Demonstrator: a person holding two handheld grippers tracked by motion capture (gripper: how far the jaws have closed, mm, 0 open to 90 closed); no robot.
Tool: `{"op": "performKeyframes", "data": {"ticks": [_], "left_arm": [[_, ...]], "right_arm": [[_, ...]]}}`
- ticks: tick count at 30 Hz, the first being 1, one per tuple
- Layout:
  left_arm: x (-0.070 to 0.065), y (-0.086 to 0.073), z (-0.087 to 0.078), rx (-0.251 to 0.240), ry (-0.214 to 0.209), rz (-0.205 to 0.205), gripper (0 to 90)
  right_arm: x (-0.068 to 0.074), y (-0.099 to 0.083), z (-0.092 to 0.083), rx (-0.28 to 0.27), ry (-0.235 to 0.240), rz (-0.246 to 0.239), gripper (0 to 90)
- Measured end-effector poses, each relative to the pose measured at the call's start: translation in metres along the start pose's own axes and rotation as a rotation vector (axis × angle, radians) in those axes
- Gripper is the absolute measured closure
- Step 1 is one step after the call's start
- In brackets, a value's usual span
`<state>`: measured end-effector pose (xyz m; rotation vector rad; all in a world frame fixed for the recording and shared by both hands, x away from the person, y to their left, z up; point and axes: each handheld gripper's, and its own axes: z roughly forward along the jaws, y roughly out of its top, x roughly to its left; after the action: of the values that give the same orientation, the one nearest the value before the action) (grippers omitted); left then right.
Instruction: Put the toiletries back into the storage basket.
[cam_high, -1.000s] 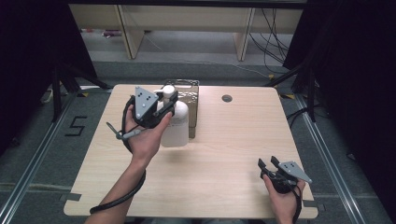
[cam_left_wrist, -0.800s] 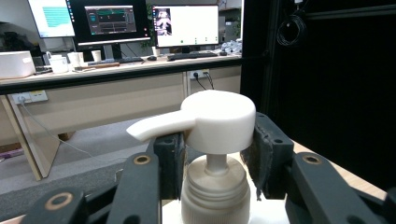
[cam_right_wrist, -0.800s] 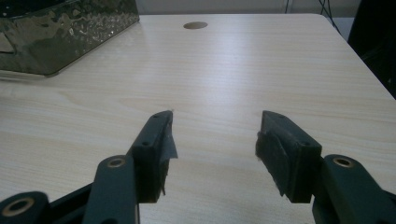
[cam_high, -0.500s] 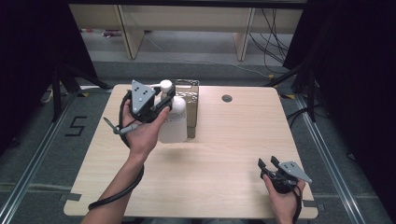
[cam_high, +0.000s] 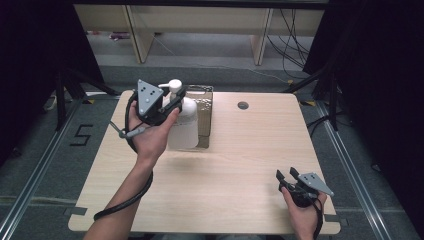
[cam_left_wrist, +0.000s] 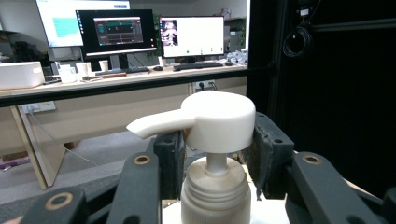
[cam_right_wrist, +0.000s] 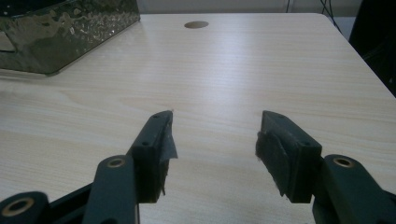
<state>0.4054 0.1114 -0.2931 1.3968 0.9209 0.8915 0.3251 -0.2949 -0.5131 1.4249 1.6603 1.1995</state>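
A white plastic pump-dispenser bottle is held upright above the far left part of the pale wooden table, just beside a dark, glossy open-topped box. The left gripper is closed on it at the neck, its black pads set against the sides of the pump head, just above the ribbed collar.

The bottle is judged rigid but smooth-walled, and possibly heavy if full; how full it is cannot be told. The neck under the pump head is judged the surest hold, since the head acts as a stop against slipping. The spout is thought the weakest part.

The right gripper is held low over the near right corner of the table, jaws wide apart and empty.

Counted: one bottle, one box, two grippers.
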Motion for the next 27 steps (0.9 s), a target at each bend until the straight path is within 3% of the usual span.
{"op": "performKeyframes", "data": {"ticks": [7, 10, 11, 12, 27], "left_arm": [[0.004, 0.001, 0.006, -0.001, 0.0, 0.003, 59.4], [0.006, 0.002, 0.009, -0.006, 0.005, 0.019, 59.5], [0.007, 0.002, 0.011, -0.005, 0.005, 0.021, 59.4], [0.008, 0.003, 0.012, -0.005, 0.006, 0.023, 59.5], [0.019, 0.006, 0.028, -0.005, 0.0, 0.054, 59.4]], "right_arm": [[-0.001, 0.0, 0.0, 0.001, 0.006, -0.012, 45.4], [0.001, 0.0, -0.001, 0.011, 0.001, 0.013, 45.4], [-0.002, 0.001, 0.0, -0.007, -0.002, -0.033, 45.5], [0.0, 0.0, 0.0, -0.003, 0.002, -0.011, 45.4], [-0.002, 0.0, 0.0, 0.004, 0.015, -0.018, 45.4]]}}
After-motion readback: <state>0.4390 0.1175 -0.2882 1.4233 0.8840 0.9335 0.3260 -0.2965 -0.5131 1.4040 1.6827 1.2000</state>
